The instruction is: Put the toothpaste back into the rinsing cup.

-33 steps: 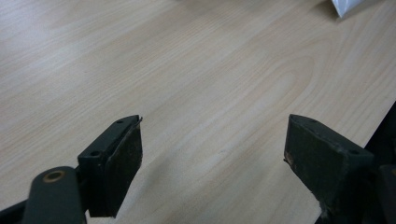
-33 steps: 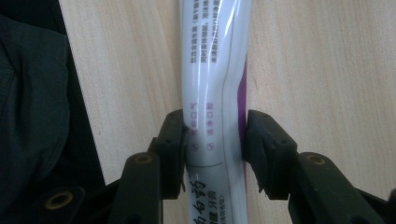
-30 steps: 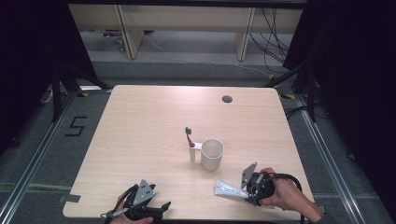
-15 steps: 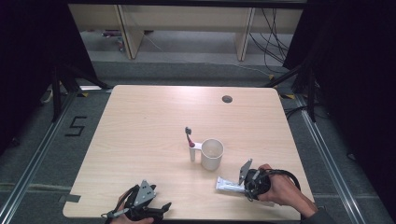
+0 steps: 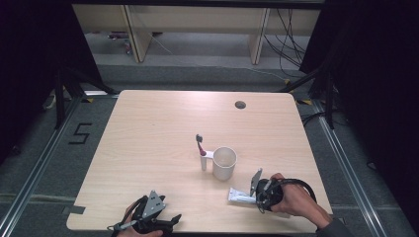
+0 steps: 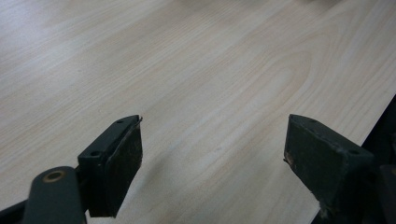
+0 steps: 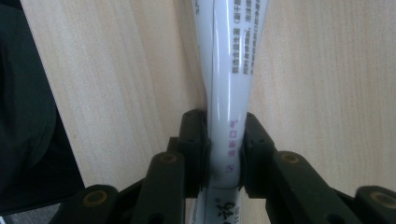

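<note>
A white toothpaste tube (image 5: 238, 196) lies flat on the wooden table (image 5: 148, 128) near the front right. My right gripper (image 5: 258, 196) is shut on it; in the right gripper view the two pads press the tube (image 7: 231, 70) from both sides at my right gripper (image 7: 223, 123). A person's hand holds that gripper. My left gripper (image 5: 170, 219) rests at the table's front edge, left of centre. In the left gripper view its jaws (image 6: 212, 140) stand wide open over bare wood with nothing between them.
A white cup (image 5: 224, 163) stands mid-table, just behind the tube. Beside it a toothbrush (image 5: 199, 144) stands upright in a small white holder (image 5: 203, 161). A cable hole (image 5: 240, 104) sits near the far edge. Dark frames flank the table.
The right gripper has shifted slightly left along the tube and sits closer onto it. The left gripper has stayed where it was.
</note>
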### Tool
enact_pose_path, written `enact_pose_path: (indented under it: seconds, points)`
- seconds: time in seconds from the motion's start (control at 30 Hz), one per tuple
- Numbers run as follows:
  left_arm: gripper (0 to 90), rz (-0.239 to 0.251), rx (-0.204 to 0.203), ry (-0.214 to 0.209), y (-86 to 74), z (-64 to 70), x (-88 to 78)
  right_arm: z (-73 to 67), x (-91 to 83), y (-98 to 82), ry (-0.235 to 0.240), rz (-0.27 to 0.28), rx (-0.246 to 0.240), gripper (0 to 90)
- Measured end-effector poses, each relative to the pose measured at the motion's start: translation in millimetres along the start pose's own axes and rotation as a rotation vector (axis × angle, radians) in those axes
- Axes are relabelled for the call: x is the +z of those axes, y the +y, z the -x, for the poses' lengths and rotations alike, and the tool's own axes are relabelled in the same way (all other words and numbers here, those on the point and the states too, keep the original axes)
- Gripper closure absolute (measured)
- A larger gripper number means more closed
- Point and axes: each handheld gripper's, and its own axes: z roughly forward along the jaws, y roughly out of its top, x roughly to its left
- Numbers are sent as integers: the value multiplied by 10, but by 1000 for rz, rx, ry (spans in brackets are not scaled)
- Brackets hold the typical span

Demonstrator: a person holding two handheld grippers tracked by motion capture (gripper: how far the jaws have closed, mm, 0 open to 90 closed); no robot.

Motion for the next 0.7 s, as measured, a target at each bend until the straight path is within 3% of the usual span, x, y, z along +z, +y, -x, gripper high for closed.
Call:
enact_pose_path:
  seconds: [0.3, 0.43, 0.5, 0.63, 0.7]
  points:
    - [194, -4, 13, 9, 3, 4, 4, -16, -1, 58, -4, -41, -7, 746]
    - [194, 8, 3, 1, 2, 8, 13, -17, 2, 77, -12, -49, -32, 748]
    - [195, -8, 20, 11, 5, 2, -3, -6, 12, 77, -12, -46, -48, 750]
    - [196, 4, 13, 13, 5, 0, 4, -30, 3, 97, -22, -64, -39, 755]
    - [196, -7, 21, 12, 5, -2, -7, -17, 11, 87, -28, -51, -66, 757]
